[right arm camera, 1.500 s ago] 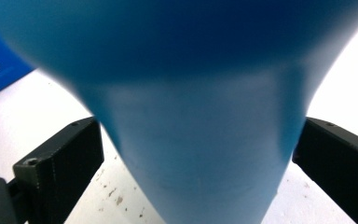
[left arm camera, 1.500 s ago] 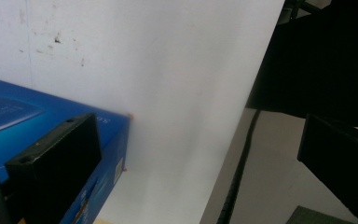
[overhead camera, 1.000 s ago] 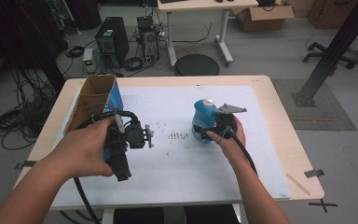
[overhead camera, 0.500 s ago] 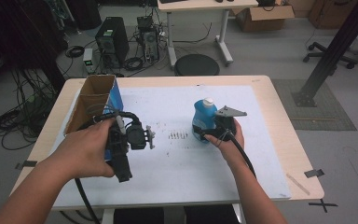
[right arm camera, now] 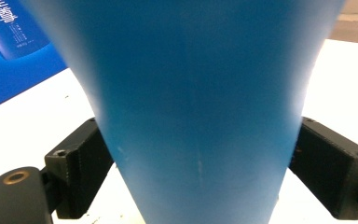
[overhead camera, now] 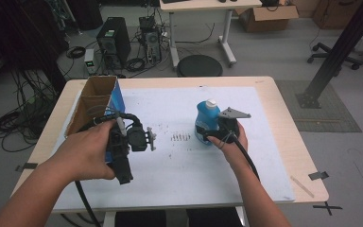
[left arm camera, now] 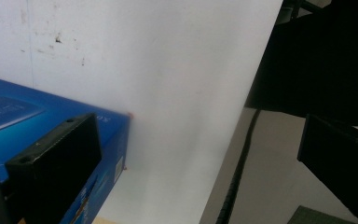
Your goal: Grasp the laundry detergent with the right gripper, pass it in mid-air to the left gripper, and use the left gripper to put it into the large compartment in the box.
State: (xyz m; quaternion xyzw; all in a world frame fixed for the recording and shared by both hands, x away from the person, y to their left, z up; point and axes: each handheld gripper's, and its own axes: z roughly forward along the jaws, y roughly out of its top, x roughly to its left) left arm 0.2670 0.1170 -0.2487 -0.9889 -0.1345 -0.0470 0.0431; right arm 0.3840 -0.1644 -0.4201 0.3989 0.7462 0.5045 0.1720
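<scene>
At the left we see the left gripper (overhead camera: 149, 140) held above the white sheet (overhead camera: 179, 161), its jaws standing apart with nothing between them; in its own view one jaw hangs over the blue wall of the cardboard box (overhead camera: 94, 101), which sits just behind and to the outside of it. We judge this hand waits beside the open box, ready to steady it. To the right, the right gripper (overhead camera: 207, 135) has just been closing its jaws around the blue bottle (overhead camera: 206, 118). In the right gripper view both pads (right arm camera: 81, 163) sit flush against the bottle's flanks, so we read it as clamped, low on the body, likely to keep the white-capped bottle upright for lifting.
</scene>
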